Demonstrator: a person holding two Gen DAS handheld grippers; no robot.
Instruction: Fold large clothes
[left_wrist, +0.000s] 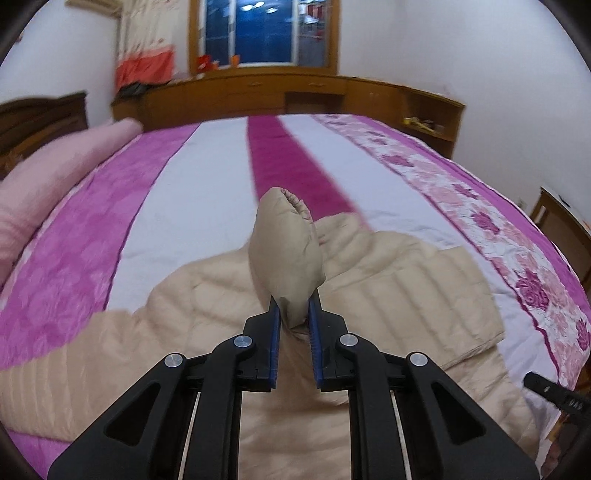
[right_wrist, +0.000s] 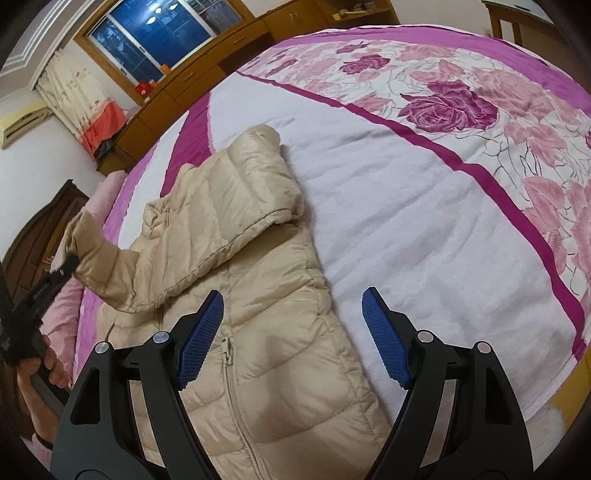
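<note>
A beige quilted puffer jacket (right_wrist: 258, 295) lies spread on a bed (right_wrist: 406, 221) covered with a quilt of white, magenta and pink stripes and a band of large printed roses. The jacket sits toward the near side of the bed, its front zipper (right_wrist: 229, 354) running down the middle, closed as far as can be seen. One sleeve (right_wrist: 240, 192) is folded across the chest and lies flat. The other sleeve (left_wrist: 284, 251) is raised off the jacket: the left tongs (left_wrist: 294, 310) are clamped on it near the cuff, their blue pads pressing the puffy fabric from both sides, so the cuff end stands up above the fingers. From the right wrist view the same sleeve is seen pulled out to the jacket's side, with a hand (right_wrist: 40, 373) gripping the black handle of the left tool at the frame's edge. The right tongs (right_wrist: 293, 299) hang over the lower part of the jacket and the white quilt beside it, jaws wide apart, holding nothing. A pink pillow (left_wrist: 48, 173) lies at the head of the bed. Behind the bed, wooden cabinets (left_wrist: 258, 92) run under a dark window (left_wrist: 258, 29).
</note>
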